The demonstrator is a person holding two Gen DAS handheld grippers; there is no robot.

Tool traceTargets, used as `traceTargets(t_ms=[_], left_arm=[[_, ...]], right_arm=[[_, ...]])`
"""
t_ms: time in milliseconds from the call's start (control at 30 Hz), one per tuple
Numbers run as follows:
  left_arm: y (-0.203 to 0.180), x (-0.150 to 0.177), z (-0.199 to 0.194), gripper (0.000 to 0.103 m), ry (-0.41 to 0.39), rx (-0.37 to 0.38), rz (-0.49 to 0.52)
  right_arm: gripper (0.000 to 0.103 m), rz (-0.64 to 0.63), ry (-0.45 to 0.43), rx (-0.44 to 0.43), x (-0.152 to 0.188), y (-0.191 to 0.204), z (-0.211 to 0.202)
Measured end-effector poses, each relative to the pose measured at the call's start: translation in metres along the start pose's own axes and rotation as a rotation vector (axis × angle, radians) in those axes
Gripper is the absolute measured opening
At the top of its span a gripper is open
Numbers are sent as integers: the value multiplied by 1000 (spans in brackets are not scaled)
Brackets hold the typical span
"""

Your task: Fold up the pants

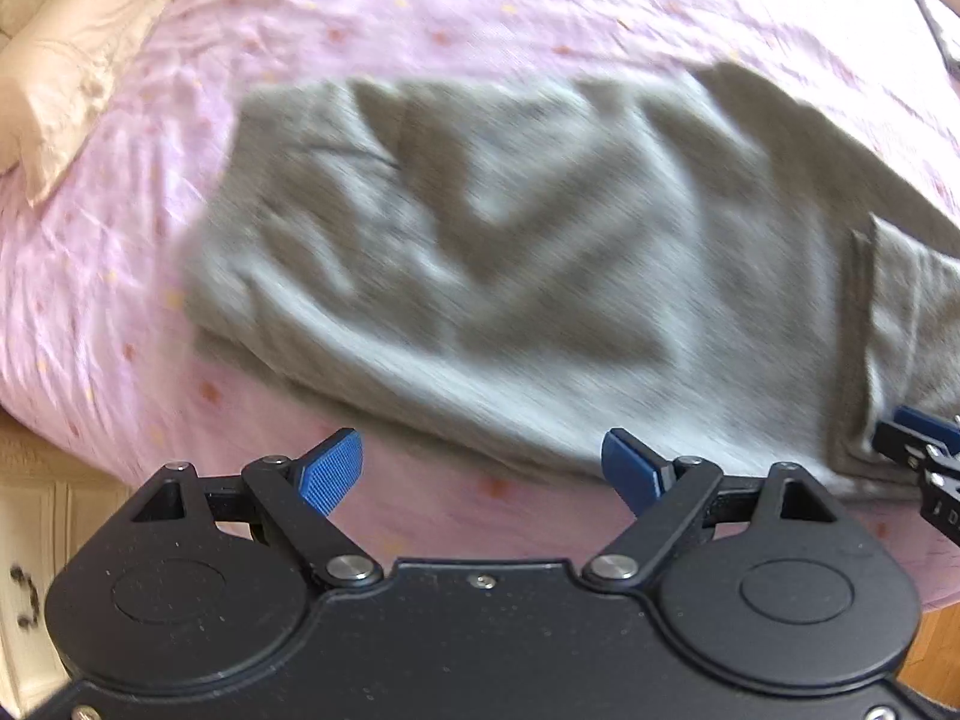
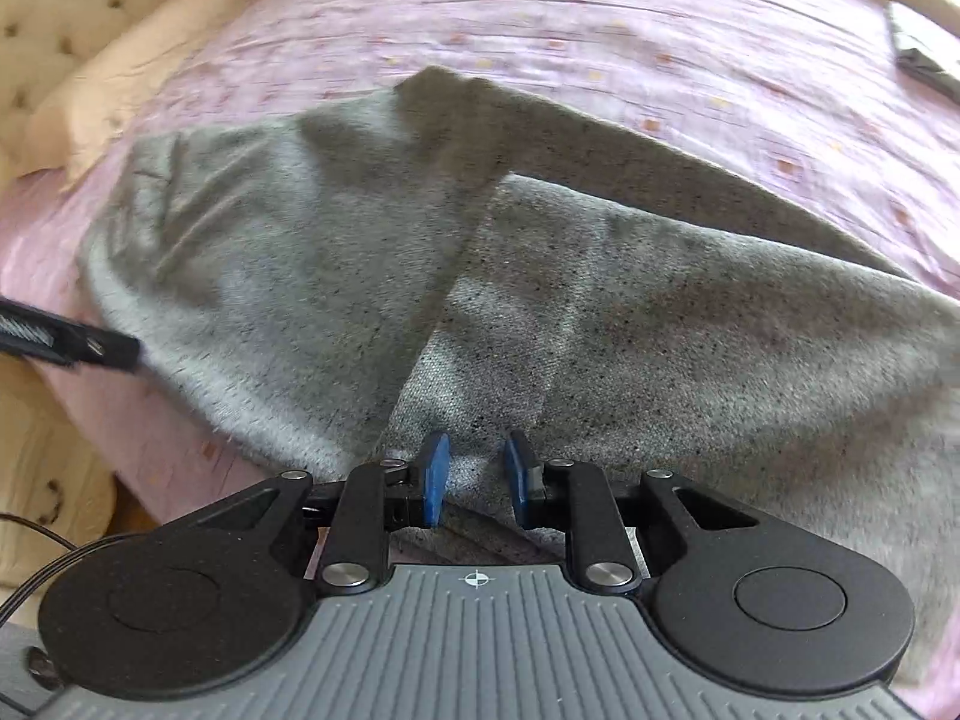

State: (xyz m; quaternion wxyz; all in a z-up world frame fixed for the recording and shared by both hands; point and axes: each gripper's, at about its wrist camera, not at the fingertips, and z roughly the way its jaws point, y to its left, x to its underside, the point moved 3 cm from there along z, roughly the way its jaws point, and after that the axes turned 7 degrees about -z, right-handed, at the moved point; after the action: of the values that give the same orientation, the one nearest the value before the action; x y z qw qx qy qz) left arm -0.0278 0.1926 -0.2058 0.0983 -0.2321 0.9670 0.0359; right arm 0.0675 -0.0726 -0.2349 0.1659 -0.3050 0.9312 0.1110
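Observation:
Grey pants lie folded on a pink bed sheet, blurred in the left wrist view. My left gripper hovers over the sheet just short of the pants' near edge, jaws wide open and nothing between them. At the right edge of that view the right gripper shows at a hemmed corner of the cloth. In the right wrist view the pants carry a diagonal fold edge. My right gripper sits low over the grey cloth, its blue pads a little apart, with flat cloth showing in the gap.
A cream pillow and a tufted headboard lie at the far left. A dark flat object rests on the sheet at the far right. The bed's near edge and wooden floor lie below the grippers.

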Motion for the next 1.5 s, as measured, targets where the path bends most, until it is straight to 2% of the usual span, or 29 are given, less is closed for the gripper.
traceTargets(t_ms=[100, 300, 400, 500, 567, 633, 733, 867, 967, 1033, 1067, 1100, 1133, 1167, 1233, 1333, 1400, 1500], left_arm=[[31, -17, -2, 88, -40, 7, 6], [85, -55, 6, 88, -105, 7, 24], [110, -74, 19, 88, -106, 24, 11], [123, -83, 40, 89, -67, 60, 9], [129, -84, 59, 96, -18, 99, 3], [136, -84, 72, 103, 0, 140, -40], [147, -83, 79, 103, 13, 224, -128], [141, -81, 78, 103, -4, 226, -103], [137, -84, 78, 102, 15, 228, -131], [131, -88, 76, 98, 30, 274, -143], [130, -92, 76, 85, 31, 319, -143], [126, -94, 75, 77, 31, 343, -127], [121, -96, 72, 63, 30, 339, -99], [116, -97, 71, 55, 31, 337, -79], [113, -101, 67, 48, 32, 323, -70], [118, -103, 63, 33, 39, 323, -80], [124, -102, 58, 29, 38, 332, -80], [125, -101, 56, 26, 31, 336, -56]], right_arm=[[22, 43, 2, 85, -3, 11, -3], [22, 181, -122, 191, -17, 42, -20], [22, 236, -129, 182, -23, 62, -19], [22, 243, -113, 174, -29, 84, -16], [22, 235, -111, 170, -32, 93, -20], [22, 230, -105, 164, -34, 103, -21], [22, 232, -96, 170, -36, 110, -21], [22, 265, -89, 176, -38, 111, -17], [22, 271, -98, 195, -44, 107, -11], [22, 279, -110, 227, -51, 102, -8], [22, 284, -119, 253, -57, 99, -6], [22, 286, -124, 286, -62, 95, -3], [22, 290, -122, 311, -69, 90, 1], [22, 296, -122, 321, -75, 84, 5], [22, 319, -121, 329, -88, 70, 16], [16, 355, -104, 281, -103, 49, 33], [4, 348, -91, 297, -111, 42, 42], [4, 334, -50, 273, -110, 41, 54]])
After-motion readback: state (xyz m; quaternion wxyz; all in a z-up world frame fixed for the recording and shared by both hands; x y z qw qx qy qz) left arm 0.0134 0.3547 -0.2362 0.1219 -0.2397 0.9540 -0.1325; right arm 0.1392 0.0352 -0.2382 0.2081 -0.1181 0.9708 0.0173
